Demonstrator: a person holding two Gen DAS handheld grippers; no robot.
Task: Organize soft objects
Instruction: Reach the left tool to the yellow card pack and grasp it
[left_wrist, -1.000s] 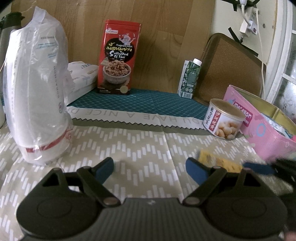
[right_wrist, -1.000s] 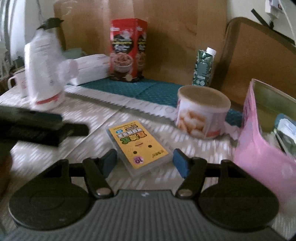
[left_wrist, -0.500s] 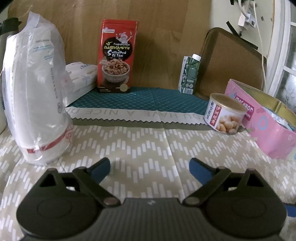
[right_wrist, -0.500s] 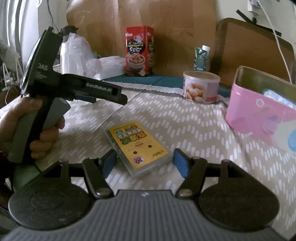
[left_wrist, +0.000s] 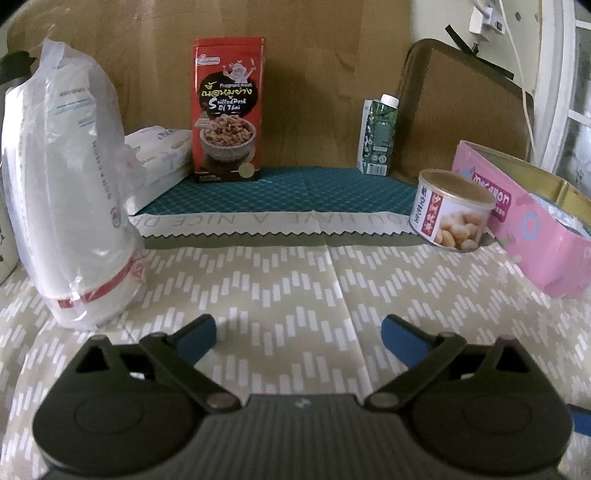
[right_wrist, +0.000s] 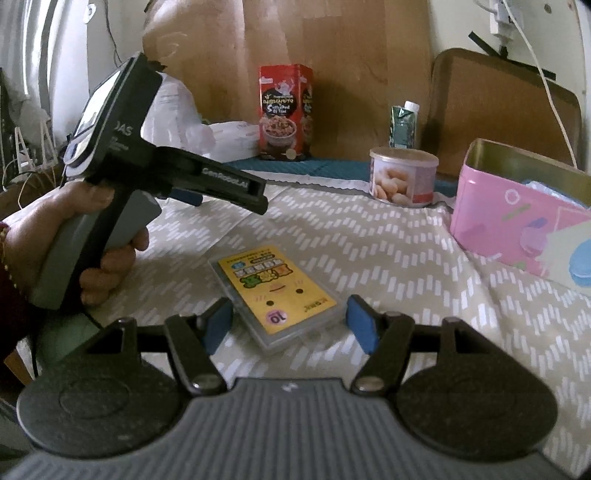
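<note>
The chevron-patterned tablecloth (right_wrist: 369, 243) covers the whole work area, and the step in hand looks to be picking up the small yellow packet (right_wrist: 275, 293) lying flat on it, so the approach should be judged against that soft, wrinkle-prone surface. At the far right stands the open pink tin (right_wrist: 517, 221), the likely place for soft things, with something pale already inside; the route there from the packet passes near the peanut can (right_wrist: 404, 175), so a lift well clear of the cloth would help. On the left, the bagged stack of white cups (left_wrist: 74, 192) is tall and light and sits just beside the left gripper (left_wrist: 298, 332), whose jaws are spread wide over bare cloth, holding nothing; keeping it away from the stack seems wise. The right gripper (right_wrist: 290, 325) also has its jaws apart, one blue pad on either side of the packet's near end, not yet touching it. The packet lies at an angle to the jaws, so squaring the wrist to its long edges, lowering until the pads reach the cloth, and closing gently should avoid pinching fabric or skidding the slick wrapper
</note>
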